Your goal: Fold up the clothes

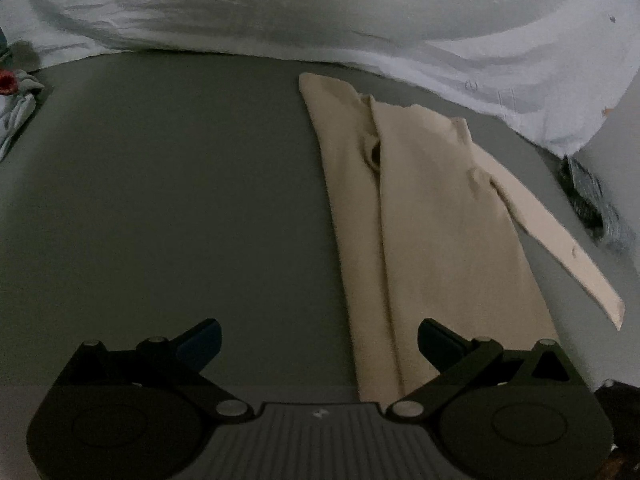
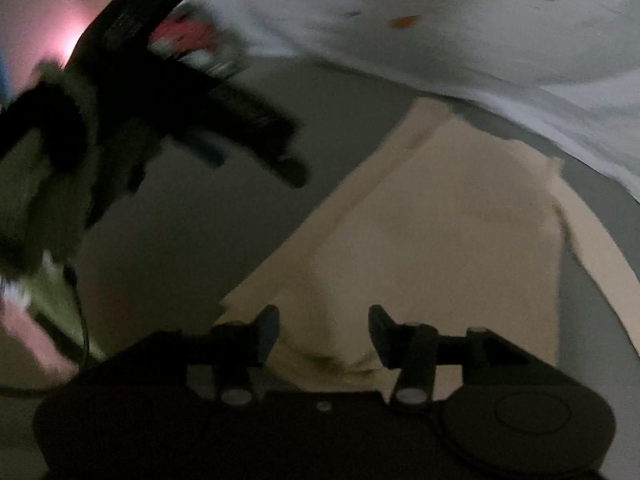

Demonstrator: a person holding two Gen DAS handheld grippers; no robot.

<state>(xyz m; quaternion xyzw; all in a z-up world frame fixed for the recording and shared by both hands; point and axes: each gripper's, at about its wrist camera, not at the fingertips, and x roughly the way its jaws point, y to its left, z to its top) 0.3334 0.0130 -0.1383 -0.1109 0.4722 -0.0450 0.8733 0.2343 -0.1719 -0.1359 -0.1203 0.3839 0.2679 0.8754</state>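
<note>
A cream long-sleeved garment (image 1: 424,216) lies lengthwise on the grey surface (image 1: 160,200), its sides folded inward, one sleeve (image 1: 560,240) sticking out to the right. My left gripper (image 1: 320,340) is open and empty, hovering just left of the garment's near end. In the right wrist view the same garment (image 2: 432,232) fills the middle. My right gripper (image 2: 324,332) is open and empty directly above its near hem, where the cloth is bunched. The left gripper (image 2: 256,148) shows blurred at the upper left of that view.
A white bedsheet with carrot prints (image 1: 360,12) borders the far side. A crumpled cloth (image 1: 20,104) lies at the far left and a dark patterned item (image 1: 588,200) at the right edge. The person's green fuzzy sleeve (image 2: 36,200) is at the left of the right wrist view.
</note>
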